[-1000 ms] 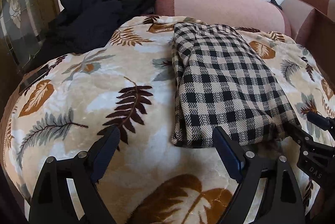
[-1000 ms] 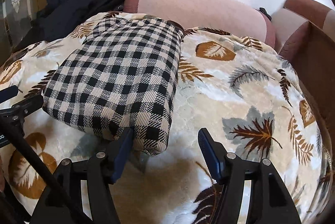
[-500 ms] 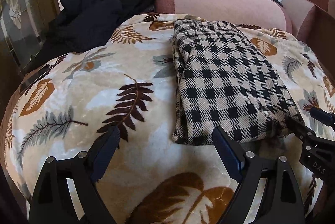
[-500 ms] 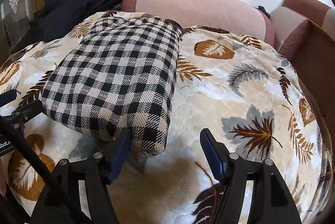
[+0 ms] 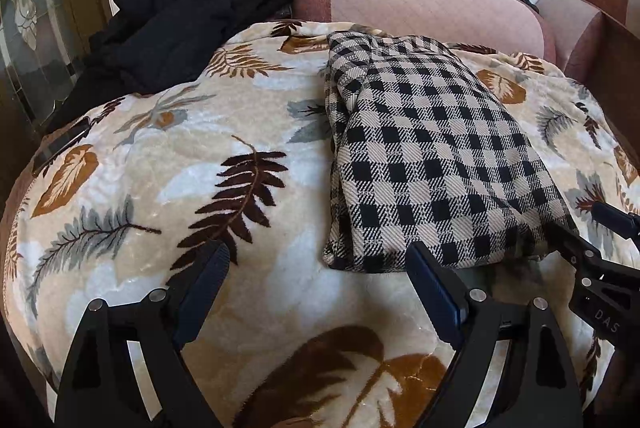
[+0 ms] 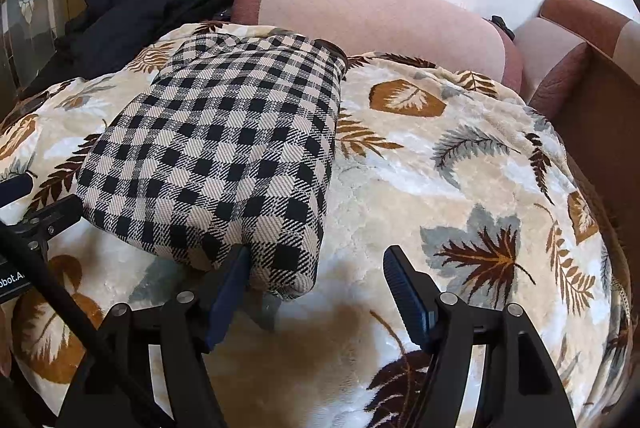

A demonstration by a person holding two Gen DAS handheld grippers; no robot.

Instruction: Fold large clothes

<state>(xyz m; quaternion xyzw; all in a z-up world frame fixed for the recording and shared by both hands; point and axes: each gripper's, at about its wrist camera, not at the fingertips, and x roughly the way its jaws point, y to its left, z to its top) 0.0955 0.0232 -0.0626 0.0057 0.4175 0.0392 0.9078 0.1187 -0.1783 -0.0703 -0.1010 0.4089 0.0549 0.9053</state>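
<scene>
A black-and-cream checked garment [image 5: 432, 156] lies folded into a long rectangle on the leaf-print blanket [image 5: 168, 164]; it also shows in the right wrist view [image 6: 224, 156]. My left gripper [image 5: 320, 280] is open and empty, just short of the garment's near left corner. My right gripper [image 6: 316, 272] is open, its left finger [image 6: 228, 292] touching the garment's near edge, the near right corner between the jaws. The right gripper shows at the right edge of the left wrist view [image 5: 592, 268].
A crumpled black garment [image 5: 176, 32] lies at the back left, partly over the pink sofa back [image 5: 420, 4]. A brown armrest [image 6: 592, 108] rises on the right. A dark flat object [image 5: 60, 144] lies at the blanket's left edge.
Both grippers have eased slightly forward toward the garment's near edge. The garment has not changed shape. Both jaws stay open.
</scene>
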